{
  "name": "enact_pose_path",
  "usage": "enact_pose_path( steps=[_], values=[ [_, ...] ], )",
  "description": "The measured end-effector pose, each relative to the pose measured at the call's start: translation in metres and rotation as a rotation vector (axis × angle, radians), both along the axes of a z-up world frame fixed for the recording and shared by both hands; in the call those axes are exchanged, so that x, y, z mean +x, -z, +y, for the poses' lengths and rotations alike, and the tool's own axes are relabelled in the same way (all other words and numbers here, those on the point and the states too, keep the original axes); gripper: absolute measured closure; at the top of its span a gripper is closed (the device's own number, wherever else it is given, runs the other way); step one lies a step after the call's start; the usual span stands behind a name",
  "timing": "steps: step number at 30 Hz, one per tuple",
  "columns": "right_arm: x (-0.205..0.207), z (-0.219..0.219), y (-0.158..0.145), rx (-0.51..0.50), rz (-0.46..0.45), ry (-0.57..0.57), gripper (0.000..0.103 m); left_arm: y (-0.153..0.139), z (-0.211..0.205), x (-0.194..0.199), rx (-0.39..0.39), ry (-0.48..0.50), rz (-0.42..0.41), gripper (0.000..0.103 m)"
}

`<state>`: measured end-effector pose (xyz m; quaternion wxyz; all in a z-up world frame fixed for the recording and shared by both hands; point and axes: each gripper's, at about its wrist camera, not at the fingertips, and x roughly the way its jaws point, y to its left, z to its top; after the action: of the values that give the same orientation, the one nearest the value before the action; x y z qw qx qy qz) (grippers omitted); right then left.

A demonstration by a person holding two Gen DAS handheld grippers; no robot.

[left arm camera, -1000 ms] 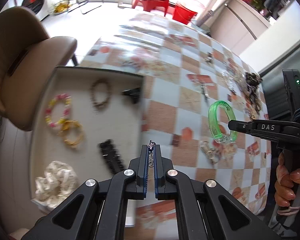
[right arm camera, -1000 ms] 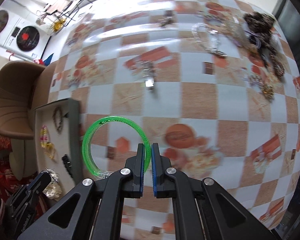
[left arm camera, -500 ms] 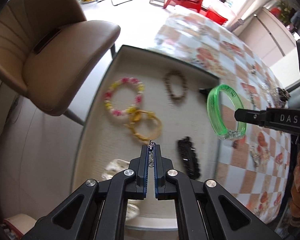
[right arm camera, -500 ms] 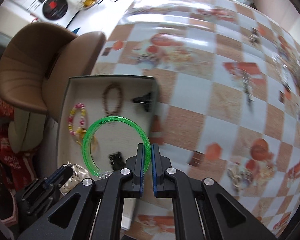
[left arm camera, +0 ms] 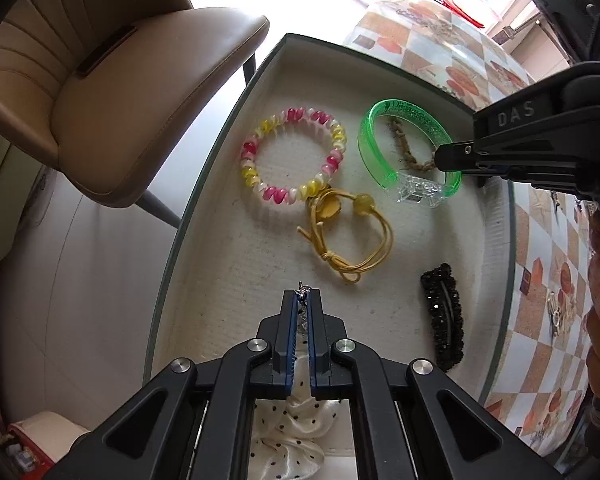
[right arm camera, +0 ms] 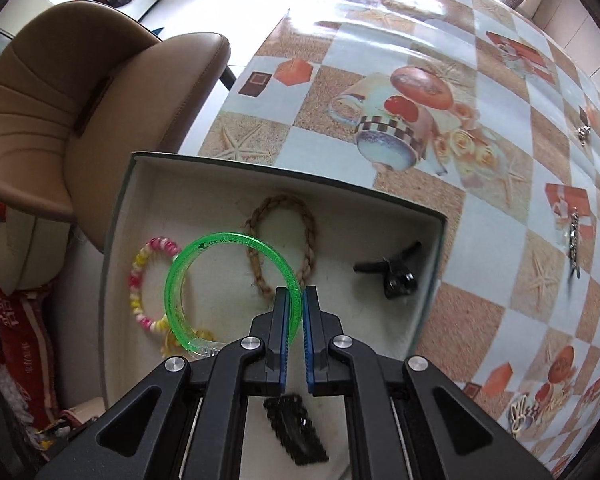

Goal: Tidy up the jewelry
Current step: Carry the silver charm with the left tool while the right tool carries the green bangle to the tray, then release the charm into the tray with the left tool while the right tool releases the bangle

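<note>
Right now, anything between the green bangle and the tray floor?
Yes. The braided brown bracelet lies in the tray behind the green bangle held by the right gripper; bare floor lies beside it.

I could read the white letters "DAS" on the black side of my right gripper (left arm camera: 452, 158), seen from my left wrist camera. My green bangle (left arm camera: 410, 152) had dark marks printed along its top edge, but they were too small and smeared for me to read. The red cloth (right arm camera: 4, 280) by the chair had pale signs on it that I could not make out.
</note>
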<state>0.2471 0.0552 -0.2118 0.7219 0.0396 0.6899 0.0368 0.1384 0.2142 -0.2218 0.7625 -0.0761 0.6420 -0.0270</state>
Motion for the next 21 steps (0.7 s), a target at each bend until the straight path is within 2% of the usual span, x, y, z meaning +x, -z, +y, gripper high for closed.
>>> enact_pose_path(
  steps=[11, 14, 17, 19, 21],
  values=[
    [0.005, 0.008, 0.010, -0.018, 0.012, -0.017, 0.094, 0.002, -0.006, 0.003, 0.055, 0.025, 0.008, 0.095],
    [0.005, 0.009, 0.011, -0.013, 0.021, -0.016, 0.090, 0.000, -0.011, 0.002, 0.064, 0.021, 0.012, 0.095],
    [0.003, 0.006, 0.011, -0.006, 0.023, -0.018, 0.082, -0.004, -0.014, 0.002, 0.078, 0.018, 0.013, 0.095],
    [0.000, 0.002, 0.009, 0.001, 0.019, -0.018, 0.069, -0.005, -0.016, 0.004, 0.092, 0.023, 0.014, 0.095],
    [-0.003, 0.000, 0.005, 0.010, 0.011, -0.020, 0.060, -0.006, -0.019, 0.005, 0.099, 0.022, 0.013, 0.095]
  ],
)
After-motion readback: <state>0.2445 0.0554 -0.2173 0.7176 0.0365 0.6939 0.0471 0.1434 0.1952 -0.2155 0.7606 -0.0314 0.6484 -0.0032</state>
